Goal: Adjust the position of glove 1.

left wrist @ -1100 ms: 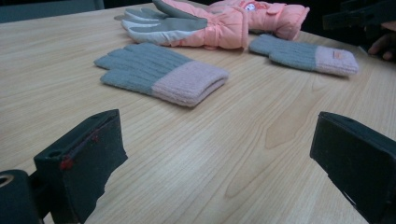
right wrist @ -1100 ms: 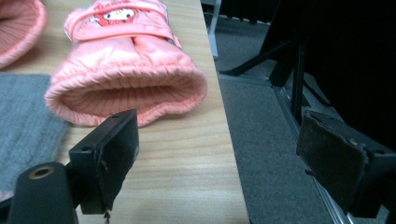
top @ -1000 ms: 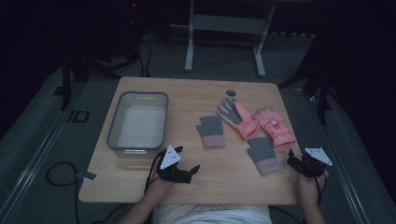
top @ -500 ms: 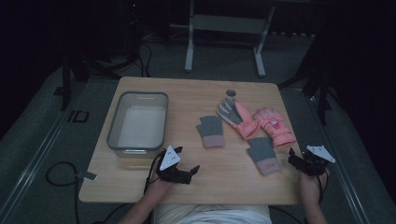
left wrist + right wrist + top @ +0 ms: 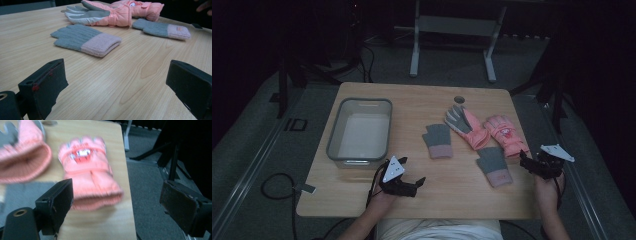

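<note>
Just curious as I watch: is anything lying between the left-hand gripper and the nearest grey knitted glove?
No. In the left gripper view, bare wooden table runs from the open left gripper to the grey glove; the high view agrees.

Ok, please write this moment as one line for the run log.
left gripper: open, empty, facing knit glove | right gripper: open, empty, facing pink glove | four gloves on table | bin: empty

Four gloves are laid flat on the table (image 5: pixel 422 107): two grey knit gloves with pink cuffs (image 5: pixel 438 141) (image 5: pixel 493 166) at centre and 4 o'clock, two pink padded gloves (image 5: pixel 468 127) (image 5: pixel 505 134) side by side at 2 o'clock.
</note>
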A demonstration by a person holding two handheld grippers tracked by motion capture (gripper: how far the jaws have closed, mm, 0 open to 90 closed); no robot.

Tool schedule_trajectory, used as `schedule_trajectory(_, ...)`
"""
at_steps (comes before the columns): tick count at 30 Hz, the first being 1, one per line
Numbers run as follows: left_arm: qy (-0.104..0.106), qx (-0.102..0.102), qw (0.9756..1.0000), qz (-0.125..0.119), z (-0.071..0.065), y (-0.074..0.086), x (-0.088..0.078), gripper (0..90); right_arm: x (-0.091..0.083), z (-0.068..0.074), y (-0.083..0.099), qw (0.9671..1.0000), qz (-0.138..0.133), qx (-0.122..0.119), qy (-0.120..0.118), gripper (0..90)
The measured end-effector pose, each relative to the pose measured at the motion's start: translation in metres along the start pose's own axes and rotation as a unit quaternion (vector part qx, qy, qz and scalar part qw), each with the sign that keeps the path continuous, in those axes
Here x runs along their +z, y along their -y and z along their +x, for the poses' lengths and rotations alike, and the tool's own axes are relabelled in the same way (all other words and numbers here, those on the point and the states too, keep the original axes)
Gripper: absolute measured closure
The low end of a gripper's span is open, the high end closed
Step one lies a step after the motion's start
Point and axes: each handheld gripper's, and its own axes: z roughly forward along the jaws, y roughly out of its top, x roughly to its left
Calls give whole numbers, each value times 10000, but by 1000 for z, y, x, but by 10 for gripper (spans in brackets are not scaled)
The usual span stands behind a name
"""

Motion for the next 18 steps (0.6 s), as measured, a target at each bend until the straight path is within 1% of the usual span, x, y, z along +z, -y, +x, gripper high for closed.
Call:
schedule_trajectory(1,0,13,10000,25,0,0,0,24,-2,1,-5,10000,-45,-7,-19,120)
schedule_trajectory(2,-8,26,10000,26,-1,0,0,25,-6,3,-17,10000,-16,-34,-11,143)
schedule_trajectory(3,-13,35,10000,22,-1,0,0,25,-7,4,-22,10000,21,-33,-26,142)
schedule_trajectory(4,-9,49,10000,23,-1,0,1,25,-8,5,-26,10000,41,-13,-67,147)
schedule_trajectory(5,4,54,10000,25,-1,0,1,25,-9,5,-31,9998,62,14,-182,147)
schedule_trajectory(6,6,54,10000,28,-1,0,1,25,-10,6,-35,9996,92,112,-262,148)
schedule_trajectory(8,23,39,10000,39,-1,0,1,25,-12,8,-43,9991,-12,255,-330,164)
schedule_trajectory(9,35,14,10000,28,0,0,1,25,-13,10,-47,9992,-58,237,-320,164)
schedule_trajectory(10,45,4,10000,27,0,0,0,25,-12,13,-51,9993,-47,196,-326,158)
schedule_trajectory(11,36,-14,10000,8,0,0,0,25,-12,15,-54,9992,-24,212,-345,139)
schedule_trajectory(13,30,-8,10000,22,0,0,0,25,-11,21,-61,9988,-24,229,-428,128)
schedule_trajectory(14,41,-4,10000,21,0,0,0,25,-11,24,-64,9987,-47,178,-477,110)
schedule_trajectory(16,46,-24,10000,-7,1,0,0,25,-11,32,-69,9981,-208,151,-556,110)
schedule_trajectory(17,46,-24,10000,-7,1,0,0,25,-11,32,-69,9981,-208,151,-556,110)
schedule_trajectory(18,46,-24,10000,-7,1,0,0,25,-12,36,-72,9974,-274,136,-653,110)
